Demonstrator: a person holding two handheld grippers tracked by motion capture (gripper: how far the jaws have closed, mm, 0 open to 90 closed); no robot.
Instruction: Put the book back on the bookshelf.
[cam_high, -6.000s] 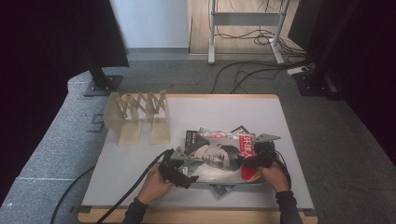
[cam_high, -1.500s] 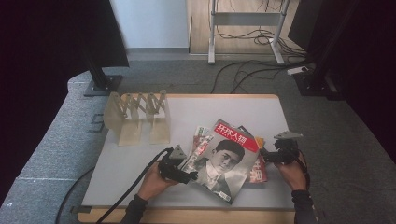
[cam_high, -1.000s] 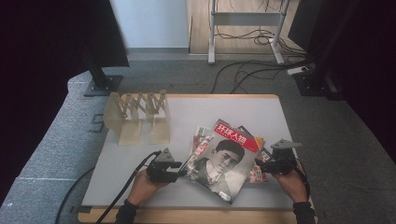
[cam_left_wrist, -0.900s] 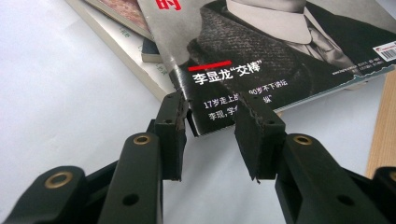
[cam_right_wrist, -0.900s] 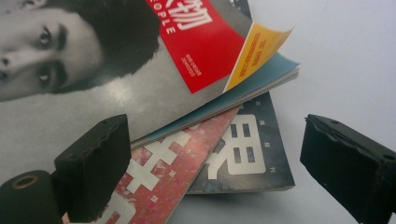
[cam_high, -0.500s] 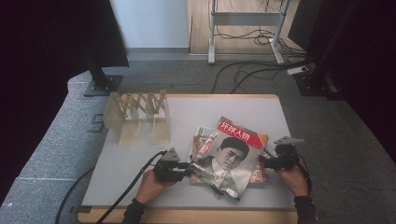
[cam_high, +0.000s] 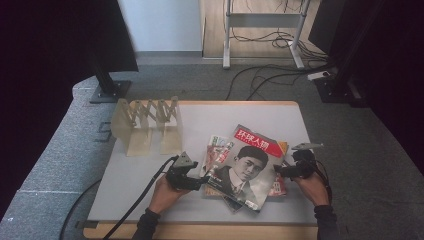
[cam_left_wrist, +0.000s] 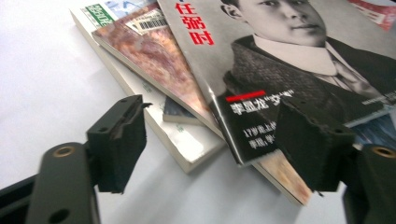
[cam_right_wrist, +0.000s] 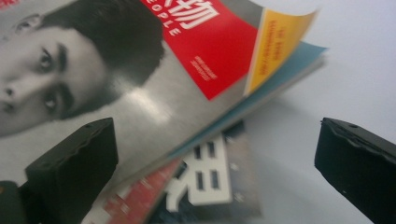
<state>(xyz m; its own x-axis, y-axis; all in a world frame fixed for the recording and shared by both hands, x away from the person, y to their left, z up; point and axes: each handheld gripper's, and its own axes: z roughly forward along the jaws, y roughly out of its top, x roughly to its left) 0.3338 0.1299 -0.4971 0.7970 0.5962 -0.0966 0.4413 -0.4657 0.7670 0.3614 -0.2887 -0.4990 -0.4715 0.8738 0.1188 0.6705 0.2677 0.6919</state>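
Magazines (cam_high: 245, 167) lie in a loose, fanned stack on the grey table (cam_high: 130, 175), toward its near right part, and we take the wooden rack (cam_high: 147, 125) at the far left as our landmark: the stack sits well to the right of it and nearer to us. On top lies the portrait-cover magazine (cam_high: 250, 165), red characters across its head, skewed over the green-topped one (cam_high: 218, 150) and the others under it, whose corners stick out at different angles. Our left gripper (cam_high: 202, 181) sits at the stack's rack-side edge; its jaws have just been opening, and in the left gripper view they stand apart, with the lower corner of the top cover (cam_left_wrist: 261, 93) between them but neither pad pressing on it. Our right gripper (cam_high: 280, 171) waits at the stack's far side from the rack, jaws wide, the yellow and blue page edges (cam_right_wrist: 280, 60) between them but untouched. As we judge it, the work is gathering and squaring these magazines, likely for the rack. So far they are together on one spot, yet they are not aligned and none stands in the rack's slots, so most of the job is left.
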